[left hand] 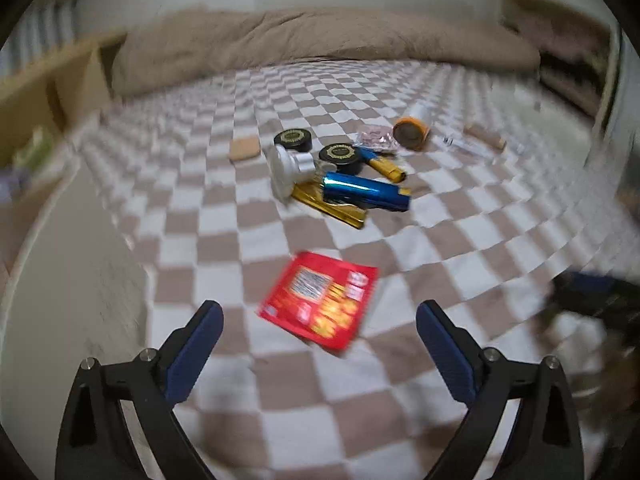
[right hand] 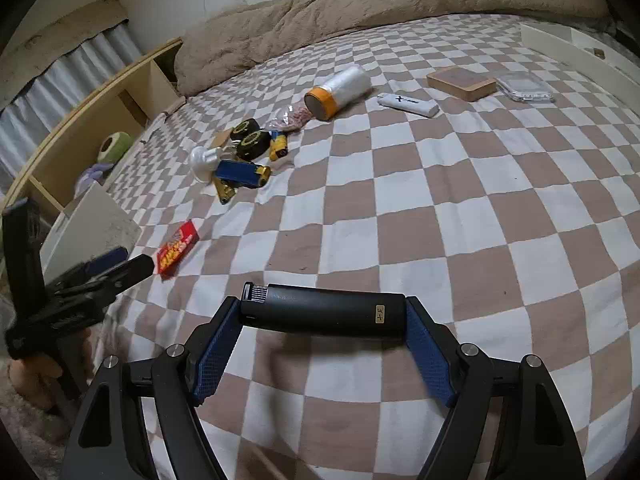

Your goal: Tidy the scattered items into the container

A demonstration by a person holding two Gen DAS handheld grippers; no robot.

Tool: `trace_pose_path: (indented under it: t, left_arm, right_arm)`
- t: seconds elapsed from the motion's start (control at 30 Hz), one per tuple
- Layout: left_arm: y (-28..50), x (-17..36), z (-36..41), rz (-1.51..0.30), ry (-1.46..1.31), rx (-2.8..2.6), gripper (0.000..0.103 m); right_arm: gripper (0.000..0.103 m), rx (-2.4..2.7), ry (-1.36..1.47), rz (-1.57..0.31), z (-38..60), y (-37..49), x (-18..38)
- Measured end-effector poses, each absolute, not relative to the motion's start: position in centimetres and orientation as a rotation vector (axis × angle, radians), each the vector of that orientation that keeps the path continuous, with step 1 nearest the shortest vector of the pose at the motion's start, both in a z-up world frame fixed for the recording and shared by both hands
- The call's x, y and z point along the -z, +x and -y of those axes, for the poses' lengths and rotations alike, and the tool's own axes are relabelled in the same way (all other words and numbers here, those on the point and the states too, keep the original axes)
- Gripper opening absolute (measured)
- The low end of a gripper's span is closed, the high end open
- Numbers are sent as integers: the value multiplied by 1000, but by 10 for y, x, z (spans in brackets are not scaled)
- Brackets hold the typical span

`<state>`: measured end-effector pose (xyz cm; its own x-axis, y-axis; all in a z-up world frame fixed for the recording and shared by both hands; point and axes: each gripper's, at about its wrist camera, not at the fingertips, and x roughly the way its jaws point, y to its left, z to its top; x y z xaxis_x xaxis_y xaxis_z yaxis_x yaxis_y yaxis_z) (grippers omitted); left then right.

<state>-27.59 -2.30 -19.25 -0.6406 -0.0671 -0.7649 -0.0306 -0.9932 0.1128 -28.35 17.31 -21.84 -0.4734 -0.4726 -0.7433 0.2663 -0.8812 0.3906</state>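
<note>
Clearly the tidying is mid-carry. The bed, under a brown-and-white checked cover, takes up nearly everything, with a beige duvet bunched along its far side and an open wooden shelf unit against the wall. A pale, flat-sided container sits at the bed's near left edge; I take it for the box the things belong in, though its inside is hidden.

The right tool is clamped on a black cylinder, gripped end to end and held crosswise over the cover. To my eye the next move is to swing it left to the container and let go over the opening, keeping clear of the other arm. The left tool is spread wide and empty, hovering just above a red snack packet lying flat near the container; that view is blurred. A packet that thin probably needs one finger slid under an edge before closing.

Further up the bed lies a heap: a clear jar with an orange lid on its side, a blue tube, gold wrappers and two black round tins. Apart to the right rest a wooden block, a clear case and a white lighter.
</note>
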Motion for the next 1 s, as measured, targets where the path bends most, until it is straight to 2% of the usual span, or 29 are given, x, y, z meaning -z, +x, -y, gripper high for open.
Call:
trace_pose_path:
  t: [0.17, 0.33, 0.43, 0.47, 0.5, 0.53, 0.6, 0.9, 0.97, 1.0]
  left_arm:
    - [-296, 214, 24, 290, 1397, 2799, 98]
    - [-313, 225, 32, 295, 1425, 2789, 96]
    - [-314, 228, 41, 173, 1486, 2828, 83]
    - [-313, 227, 41, 163, 1488, 2841, 79]
    - [-311, 226, 38, 162, 1492, 2853, 70]
    - [-309, 225, 35, 172, 1495, 2864, 65]
    - [-308, 226, 31, 193, 1501, 2876, 59]
    - [-306, 221, 28, 189, 1487, 2884, 45]
    - [-305, 219, 28, 186, 1468, 2880, 41]
    - [-304, 217, 28, 188, 1451, 2877, 35]
  right_arm:
    - [80, 2339, 1279, 325, -172, -284, 217]
    - [80, 2326, 1277, 350, -174, -285, 216]
    - [80, 2320, 1278, 350, -173, -285, 216]
    - [80, 2317, 1280, 347, -173, -285, 216]
    - [80, 2314, 1284, 344, -172, -285, 217]
    - [80, 2312, 1286, 341, -171, -286, 218]
    - [80, 2310, 1289, 337, -170, -286, 218]
    - [80, 2314, 1287, 334, -169, -284, 218]
    - [80, 2319, 1284, 341, -170, -285, 218]
    - [80, 2320, 1282, 344, -171, -285, 217]
